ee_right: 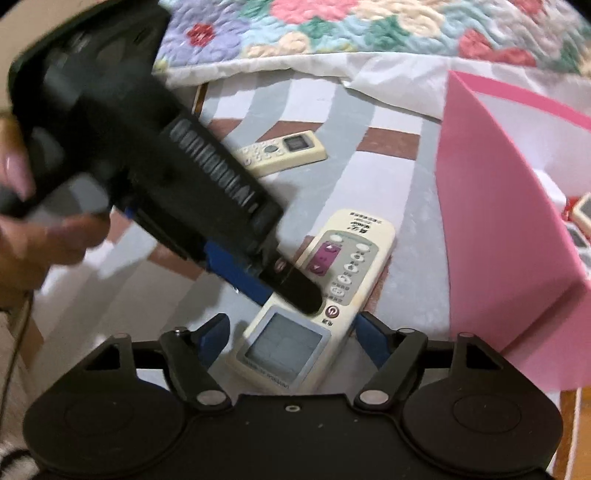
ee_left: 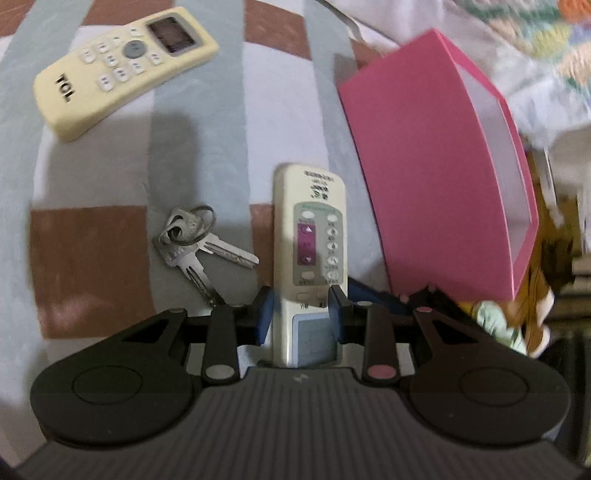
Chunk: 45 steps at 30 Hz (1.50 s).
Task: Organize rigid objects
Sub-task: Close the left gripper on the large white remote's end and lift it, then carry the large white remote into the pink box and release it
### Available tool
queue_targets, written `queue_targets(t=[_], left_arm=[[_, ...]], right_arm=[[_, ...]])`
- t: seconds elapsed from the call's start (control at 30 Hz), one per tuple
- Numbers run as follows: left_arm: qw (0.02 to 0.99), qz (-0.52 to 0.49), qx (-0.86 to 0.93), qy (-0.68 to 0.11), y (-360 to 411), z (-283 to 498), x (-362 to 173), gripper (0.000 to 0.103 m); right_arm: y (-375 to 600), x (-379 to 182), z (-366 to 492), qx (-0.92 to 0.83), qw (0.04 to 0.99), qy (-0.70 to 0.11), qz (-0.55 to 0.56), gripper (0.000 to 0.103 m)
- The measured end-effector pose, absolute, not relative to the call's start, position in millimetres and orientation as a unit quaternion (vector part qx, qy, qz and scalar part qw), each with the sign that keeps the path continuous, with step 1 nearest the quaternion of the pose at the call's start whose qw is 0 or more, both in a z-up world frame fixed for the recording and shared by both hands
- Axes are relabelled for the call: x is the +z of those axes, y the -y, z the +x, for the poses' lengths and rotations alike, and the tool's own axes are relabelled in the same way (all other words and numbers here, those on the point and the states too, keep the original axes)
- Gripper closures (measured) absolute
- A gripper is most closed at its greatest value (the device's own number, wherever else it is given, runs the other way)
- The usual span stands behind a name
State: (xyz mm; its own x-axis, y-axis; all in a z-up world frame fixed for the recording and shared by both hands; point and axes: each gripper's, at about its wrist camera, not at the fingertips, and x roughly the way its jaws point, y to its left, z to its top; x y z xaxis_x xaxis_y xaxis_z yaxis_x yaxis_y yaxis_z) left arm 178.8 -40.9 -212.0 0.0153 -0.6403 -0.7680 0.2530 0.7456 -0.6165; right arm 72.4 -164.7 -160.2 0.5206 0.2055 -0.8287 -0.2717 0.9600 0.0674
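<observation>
The left gripper (ee_left: 301, 308) is closed on the white remote (ee_left: 309, 258), with a blue pad (ee_left: 265, 314) pressed on each long side, just above the remote's little grey screen. The remote points straight away from the gripper, with its buttons facing up. In the right wrist view the same remote (ee_right: 314, 299) lies slanted over the checked bedsheet (ee_right: 325, 192), and the left gripper (ee_right: 284, 291) comes in from the upper left with one black finger lying over the red power button. A hand (ee_right: 33, 236) holds that gripper at the left edge of this view. The right gripper (ee_right: 291, 338) is wide open. Its two blue pads (ee_right: 212, 338) stand on either side of the screen end of the remote, and there is a gap on both sides, so they do not touch it. A bunch of keys (ee_left: 195, 240) lies on the bedsheet (ee_left: 110, 177) just to the left of the held remote. A cream TCL remote (ee_left: 122, 66) lies well apart, toward the far left corner of the sheet. A pink box (ee_left: 424, 162) with a white inside stands just to the right of the held remote, tipped on its side. A flowery quilt (ee_right: 369, 26) lies along the far edge of the bed.
</observation>
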Motion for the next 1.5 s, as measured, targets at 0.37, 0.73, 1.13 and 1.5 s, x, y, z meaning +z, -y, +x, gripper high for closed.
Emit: queue_targets(t=[0.37, 0.73, 1.13, 1.5], left_arm=[[0.752, -0.139, -0.291, -0.575, 46, 139, -199, 0.068], [0.808, -0.054, -0.288, -0.510, 61, 98, -161, 0.068], [0.835, -0.063, -0.315, -0.446, 68, 86, -53, 0.068], [0.820, -0.016, -0.358, -0.445, 181, 112, -11, 0.068]], right_arm=[[174, -156, 74, 0.108, 0.880, -0.461, -0.033, 0.037], [167, -131, 43, 0.142, 0.897, -0.413, -0.068, 0.038], [189, -35, 34, 0.144, 0.928, -0.331, -0.088, 0.039], [296, 8, 71, 0.117, 0.922, -0.366, -0.046, 0.039]])
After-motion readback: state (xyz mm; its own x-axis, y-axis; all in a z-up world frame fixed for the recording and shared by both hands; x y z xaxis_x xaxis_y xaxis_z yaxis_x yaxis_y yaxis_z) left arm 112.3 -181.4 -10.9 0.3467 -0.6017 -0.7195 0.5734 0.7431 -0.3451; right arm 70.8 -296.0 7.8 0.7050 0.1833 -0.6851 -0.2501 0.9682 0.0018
